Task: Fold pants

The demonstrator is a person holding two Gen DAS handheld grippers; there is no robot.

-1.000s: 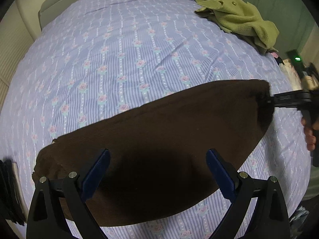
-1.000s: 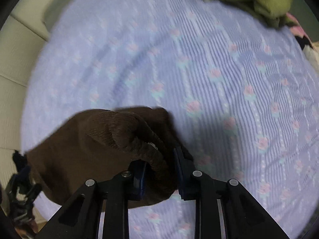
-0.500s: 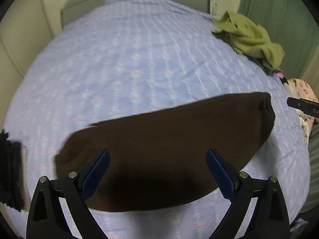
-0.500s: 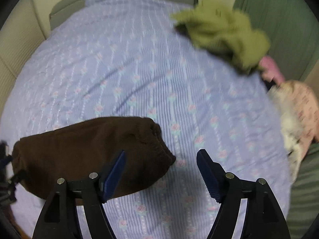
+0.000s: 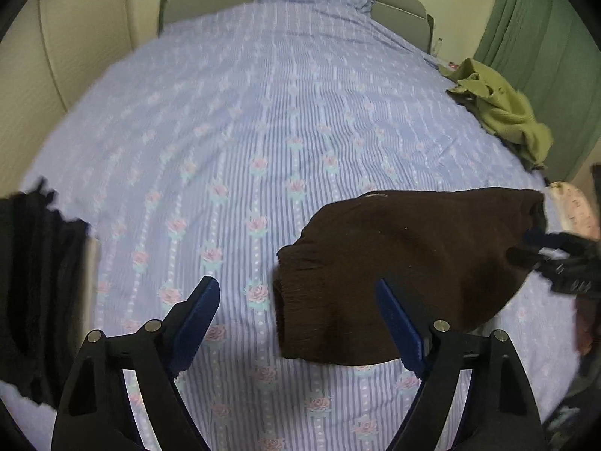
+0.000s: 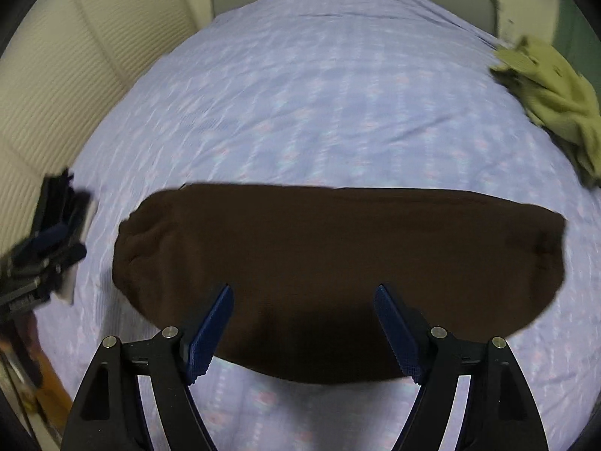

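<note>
Brown pants (image 6: 338, 248) lie flat, long axis crosswise to right gripper (image 6: 302, 332), directly ahead; left gripper (image 5: 300, 323) off their left end, jaws just narrowing; both spread, empty

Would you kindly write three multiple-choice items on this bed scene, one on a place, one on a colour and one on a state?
1. Where does the green garment lie?
A. at the bed's right edge
B. on top of the pants
C. against the headboard

2. What colour are the pants?
A. grey
B. dark brown
C. white

3. How does the right gripper stand?
A. clamped on the pants
C. clamped on the bedspread
B. open, holding nothing

Answers: 1 A, it is bunched at the right border of the bedspread; 2 B, the cloth is uniformly dark brown; 3 B, its blue pads stand apart above the pants.
</note>
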